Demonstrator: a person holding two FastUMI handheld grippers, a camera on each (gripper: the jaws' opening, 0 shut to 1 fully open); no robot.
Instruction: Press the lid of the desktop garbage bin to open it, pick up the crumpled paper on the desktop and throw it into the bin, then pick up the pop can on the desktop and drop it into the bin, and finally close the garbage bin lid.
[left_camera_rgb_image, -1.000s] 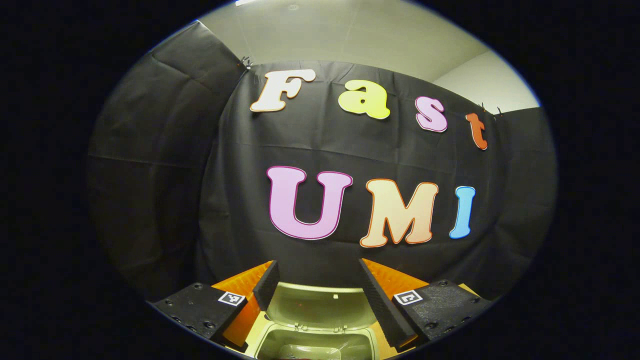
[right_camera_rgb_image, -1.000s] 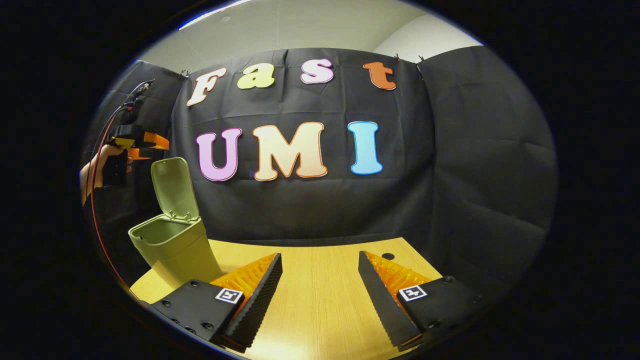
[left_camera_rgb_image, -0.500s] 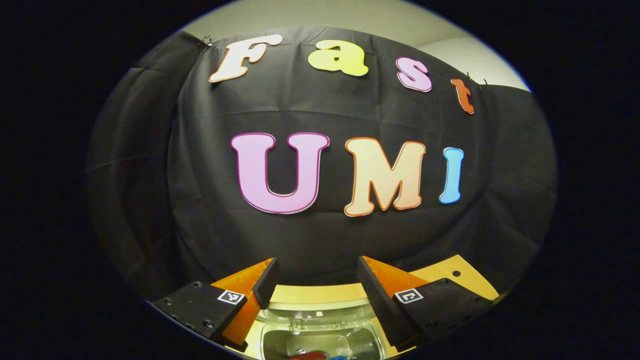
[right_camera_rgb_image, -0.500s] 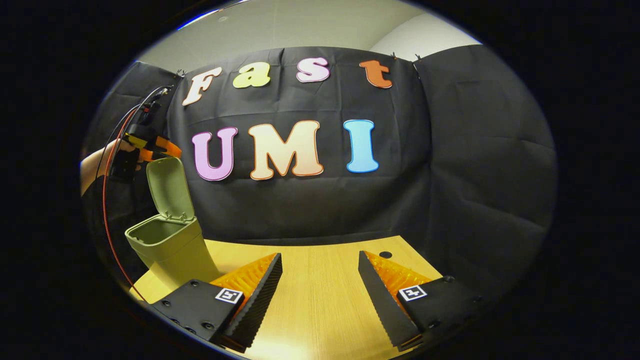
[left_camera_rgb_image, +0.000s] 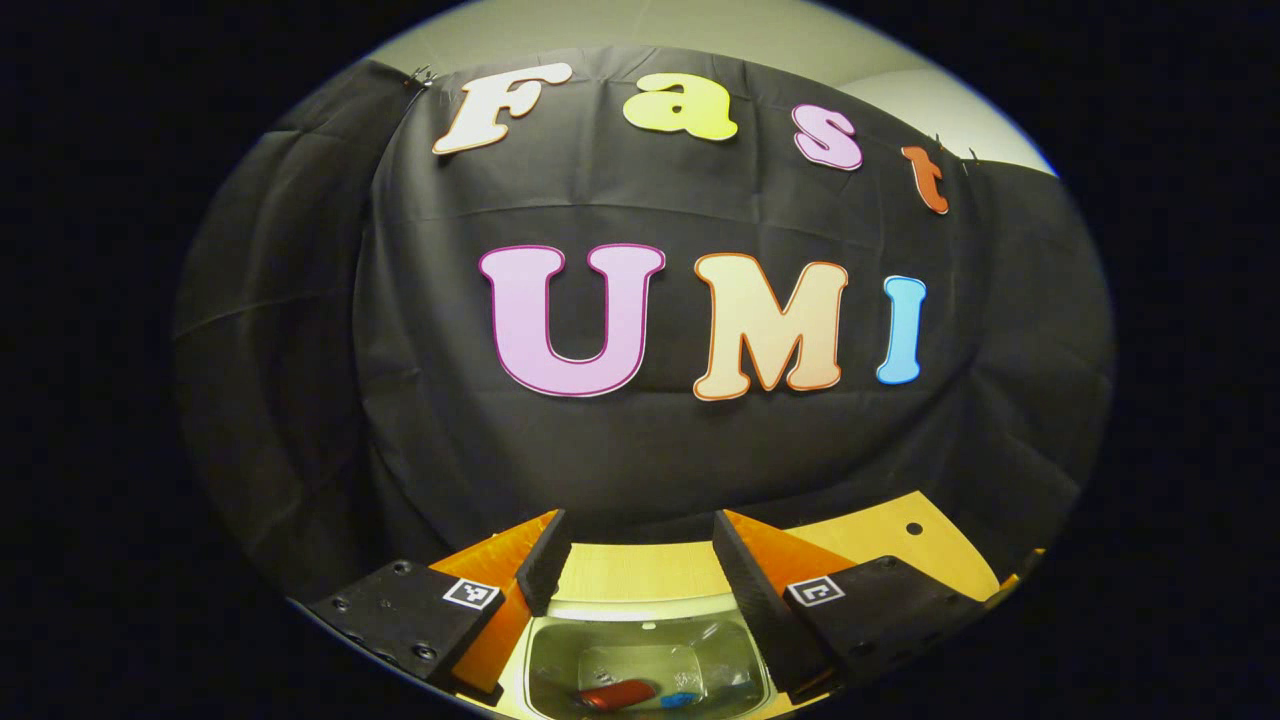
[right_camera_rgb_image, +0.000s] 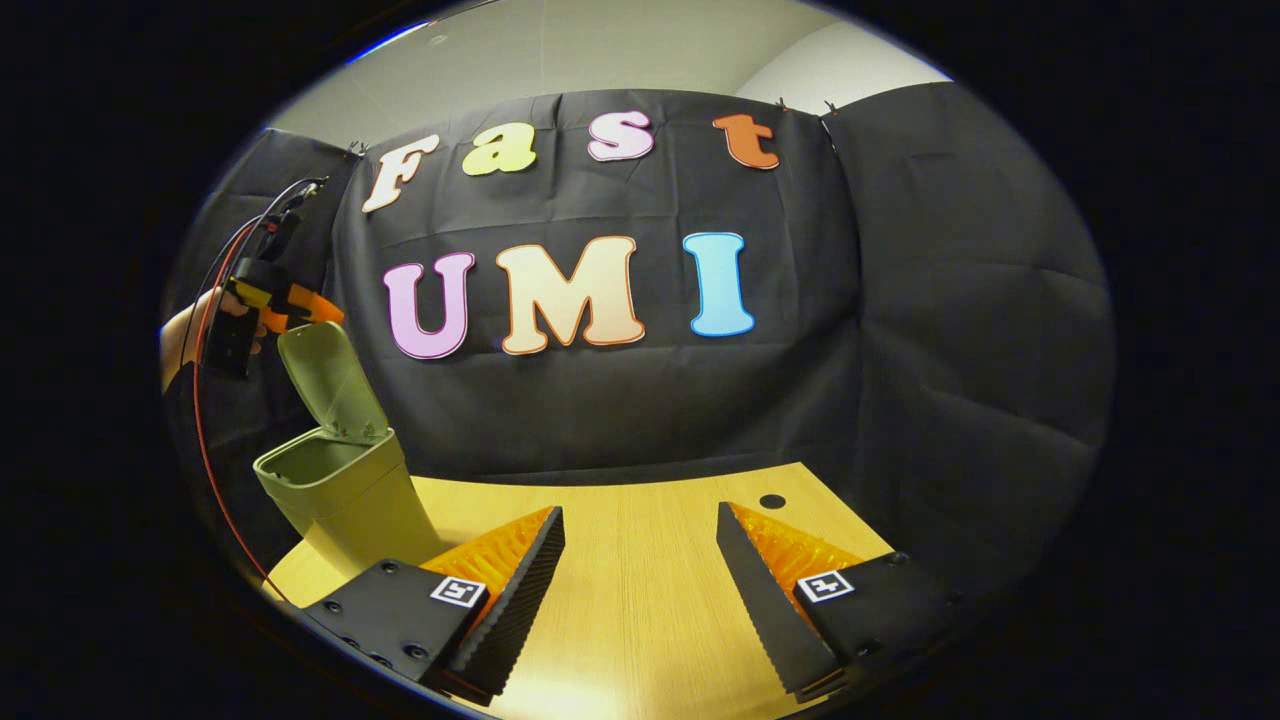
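The green bin (right_camera_rgb_image: 345, 495) stands at the table's left end, and its lid (right_camera_rgb_image: 330, 385) leans forward over the opening. A hand holds my left gripper (right_camera_rgb_image: 300, 308) against the lid's top edge. In the left gripper view that gripper (left_camera_rgb_image: 638, 525) is open above the bin's rim (left_camera_rgb_image: 518, 665). Below it I look into the bin, where a red pop can (left_camera_rgb_image: 620, 693) lies by a pale crumpled lump (left_camera_rgb_image: 640, 663). My right gripper (right_camera_rgb_image: 640, 555) hangs open and holds nothing, low over the wooden table (right_camera_rgb_image: 640, 500), to the right of the bin.
A cable hole (right_camera_rgb_image: 772, 500) sits in the table near the back right edge. A red cable (right_camera_rgb_image: 203, 440) hangs from the left gripper down past the bin. Black cloth walls close the booth behind and on both sides.
The left gripper has come down onto the top of the lid, and the lid has tipped from nearly upright forward over the opening. The right gripper has barely moved.
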